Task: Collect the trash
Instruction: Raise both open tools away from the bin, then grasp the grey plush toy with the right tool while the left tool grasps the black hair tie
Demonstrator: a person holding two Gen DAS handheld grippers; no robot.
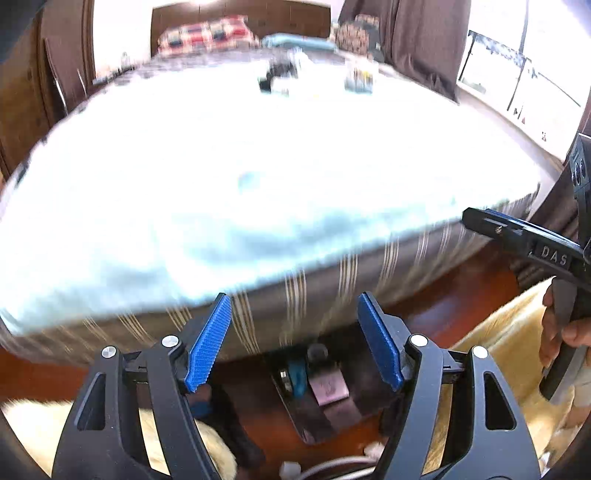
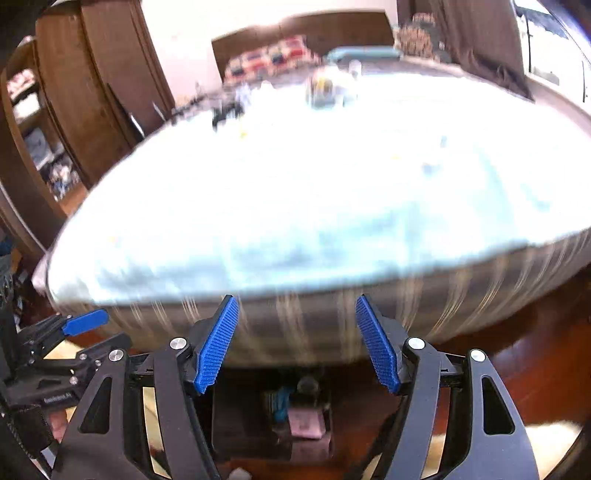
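Both views motion-blurred. Left gripper point(image 1: 293, 341) and right gripper point(image 2: 297, 343) held low at the foot of the bed with pale blue cover point(image 1: 221, 177), pointing along it, jaws released wide, nothing held. Small blurred trash items point(image 1: 280, 79) lie far up the bed near the red checked pillow point(image 1: 207, 35); exact kind unreadable. Dark low stand with blue and pink bits point(image 1: 317, 391) sits on the reddish wooden floor point(image 1: 454, 306) below the jaws. Brown curtains point(image 1: 421, 40) right.
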